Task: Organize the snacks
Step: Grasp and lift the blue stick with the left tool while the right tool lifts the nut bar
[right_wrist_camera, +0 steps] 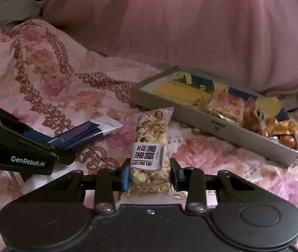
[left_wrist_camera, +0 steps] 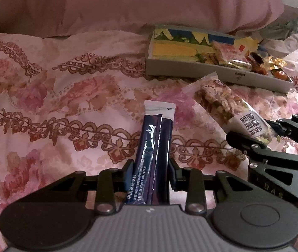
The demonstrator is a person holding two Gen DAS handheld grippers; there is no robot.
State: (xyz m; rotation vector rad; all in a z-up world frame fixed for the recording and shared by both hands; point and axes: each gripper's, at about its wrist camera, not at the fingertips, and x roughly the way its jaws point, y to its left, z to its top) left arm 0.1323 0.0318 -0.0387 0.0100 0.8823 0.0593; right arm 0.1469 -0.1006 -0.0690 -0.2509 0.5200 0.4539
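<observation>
A dark blue stick sachet (left_wrist_camera: 157, 126) with a white top stands up between the pads of my left gripper (left_wrist_camera: 151, 168), which is shut on its lower part. A nut bar (right_wrist_camera: 151, 134) in a clear wrapper with a white label is pinched near its lower end by my right gripper (right_wrist_camera: 150, 168). In the left wrist view the nut bar (left_wrist_camera: 222, 103) slants up from the right gripper (left_wrist_camera: 260, 131) at the right. In the right wrist view the sachet (right_wrist_camera: 90, 132) juts from the left gripper (right_wrist_camera: 52, 149) at the left. A grey shallow box (right_wrist_camera: 211, 124) holding wrapped snacks lies beyond both.
Everything rests on a pink floral bedsheet (left_wrist_camera: 65, 96). A large pink pillow (right_wrist_camera: 190, 31) rises behind the box (left_wrist_camera: 190, 71). Gold and orange wrapped sweets (right_wrist_camera: 283, 128) fill the box's right end; its left end shows a yellow printed lining.
</observation>
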